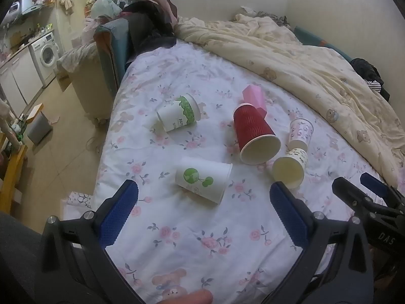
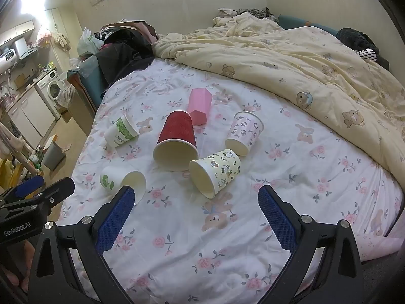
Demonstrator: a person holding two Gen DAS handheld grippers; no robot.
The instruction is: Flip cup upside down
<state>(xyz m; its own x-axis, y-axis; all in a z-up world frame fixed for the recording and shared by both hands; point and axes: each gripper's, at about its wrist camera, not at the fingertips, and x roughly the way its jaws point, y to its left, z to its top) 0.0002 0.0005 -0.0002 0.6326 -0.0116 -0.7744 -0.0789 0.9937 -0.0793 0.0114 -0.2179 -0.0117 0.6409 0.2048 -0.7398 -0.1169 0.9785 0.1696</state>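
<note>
Several cups lie on their sides on the floral bed sheet [image 1: 192,240]. A red ribbed cup [image 1: 254,135] [image 2: 177,141] lies in the middle, mouth toward me. A white cup with green globe print [image 1: 202,179] [image 2: 121,179] lies nearest my left gripper [image 1: 202,202], which is open and empty just short of it. A yellow patterned cup [image 1: 291,167] [image 2: 215,169] lies just ahead of my right gripper [image 2: 196,205], also open and empty. A white-and-green cup [image 1: 178,114] [image 2: 121,131], a pink kitten-print cup [image 1: 300,133] [image 2: 244,133] and a pink angular cup [image 1: 253,97] [image 2: 198,105] lie farther back.
A cream bear-print duvet [image 2: 316,76] is bunched over the far right of the bed. Dark clothes and bags [image 1: 149,25] pile at the bed's head. The bed's left edge drops to a floor with a grey bin [image 1: 39,128] and a washing machine [image 1: 46,53].
</note>
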